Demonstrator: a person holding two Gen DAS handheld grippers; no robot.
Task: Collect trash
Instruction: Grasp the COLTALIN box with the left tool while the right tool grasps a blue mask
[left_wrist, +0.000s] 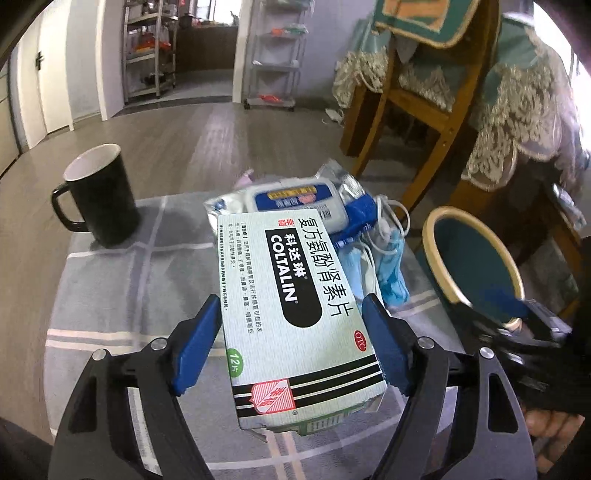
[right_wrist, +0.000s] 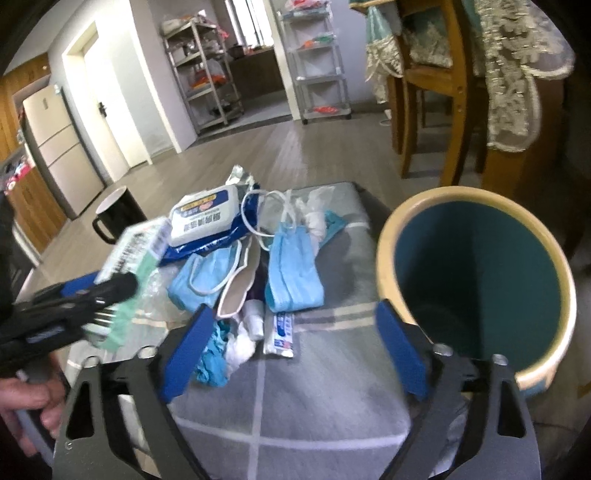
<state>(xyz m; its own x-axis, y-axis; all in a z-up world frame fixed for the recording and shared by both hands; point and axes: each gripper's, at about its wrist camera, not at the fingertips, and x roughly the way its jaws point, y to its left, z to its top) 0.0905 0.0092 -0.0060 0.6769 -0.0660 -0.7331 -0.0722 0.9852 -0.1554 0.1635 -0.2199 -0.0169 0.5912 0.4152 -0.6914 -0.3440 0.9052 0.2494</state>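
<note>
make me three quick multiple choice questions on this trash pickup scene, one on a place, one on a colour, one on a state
1. Where is the bin relative to the trash pile, seen from the right wrist?
A. left of it
B. right of it
C. under the cloth

2. What colour is the mug's outside?
A. black
B. red
C. yellow

3. What is the left tool doing?
A. hanging empty
B. gripping a face mask
C. holding the medicine box

Answers:
1 B: the bin stands right of the face masks on the grey checked cloth.
2 A: the mug is black with a white inside.
3 C: the left tool has its pads on both sides of the Coltalin medicine box, lifted off the cloth.
</note>
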